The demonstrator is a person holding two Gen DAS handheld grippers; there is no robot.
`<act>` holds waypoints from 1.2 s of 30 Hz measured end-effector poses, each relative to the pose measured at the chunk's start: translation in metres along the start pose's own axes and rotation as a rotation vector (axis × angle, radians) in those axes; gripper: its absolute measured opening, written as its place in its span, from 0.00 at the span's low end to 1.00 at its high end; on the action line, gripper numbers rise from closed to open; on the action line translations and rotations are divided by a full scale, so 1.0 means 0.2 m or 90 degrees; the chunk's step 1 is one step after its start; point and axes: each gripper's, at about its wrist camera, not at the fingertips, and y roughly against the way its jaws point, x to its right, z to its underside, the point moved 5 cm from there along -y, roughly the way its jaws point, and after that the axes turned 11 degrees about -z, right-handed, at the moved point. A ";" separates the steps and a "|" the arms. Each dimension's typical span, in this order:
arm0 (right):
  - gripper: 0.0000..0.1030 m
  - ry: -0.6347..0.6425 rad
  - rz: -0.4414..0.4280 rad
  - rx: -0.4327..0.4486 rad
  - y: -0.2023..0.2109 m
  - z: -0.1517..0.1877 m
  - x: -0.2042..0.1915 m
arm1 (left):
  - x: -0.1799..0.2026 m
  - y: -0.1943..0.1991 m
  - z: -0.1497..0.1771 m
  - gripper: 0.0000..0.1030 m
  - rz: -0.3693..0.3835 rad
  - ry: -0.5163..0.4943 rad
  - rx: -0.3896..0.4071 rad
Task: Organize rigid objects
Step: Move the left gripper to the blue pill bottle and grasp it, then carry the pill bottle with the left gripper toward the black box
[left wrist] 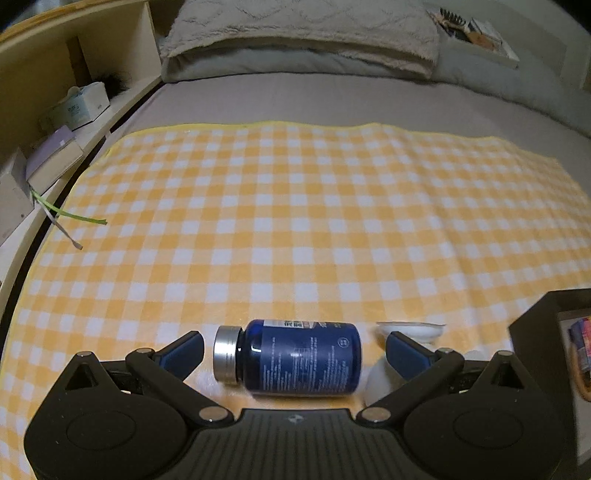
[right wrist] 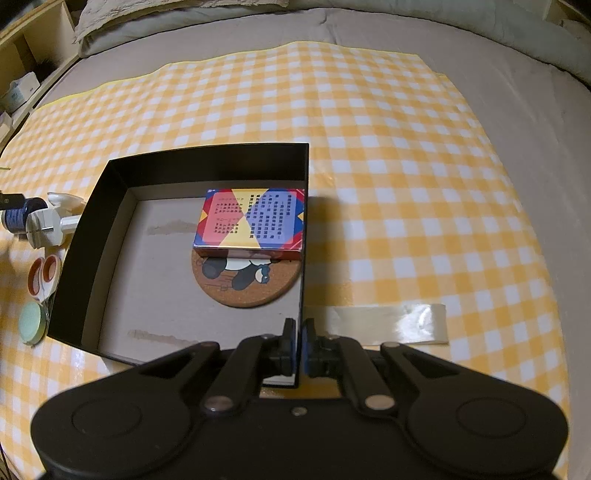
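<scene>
A dark blue bottle (left wrist: 303, 356) with a silver cap (left wrist: 226, 354) lies on its side on the yellow checked cloth (left wrist: 295, 221). My left gripper (left wrist: 295, 347) is open, one finger on each side of the bottle, pads apart from it. In the right wrist view a black open box (right wrist: 207, 162) holds a colourful card box (right wrist: 249, 221) resting partly on a cork panda coaster (right wrist: 245, 284). My right gripper (right wrist: 299, 332) is shut on the box's right wall near its front corner. The blue bottle (right wrist: 16, 218) shows small at the far left.
Left of the box lie a white plastic piece (right wrist: 48, 227), red-and-white rolls (right wrist: 42, 275) and a pale green disc (right wrist: 33, 323). A clear tape strip (right wrist: 384, 325) lies right of the box. Wooden shelves (left wrist: 55, 110) line the left side, and a pillow (left wrist: 295, 33) lies behind.
</scene>
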 end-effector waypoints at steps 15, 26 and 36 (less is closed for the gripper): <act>0.04 0.001 -0.003 -0.001 0.00 0.01 -0.03 | 0.01 -0.16 0.03 0.91 -0.018 -0.002 -0.047; 0.04 -0.007 -0.007 -0.003 -0.01 0.01 -0.03 | 0.05 -0.11 0.01 0.91 -0.024 0.018 -0.071; 0.04 -0.005 -0.005 0.000 -0.01 -0.01 -0.02 | 0.07 0.22 -0.01 0.91 0.068 0.072 -0.018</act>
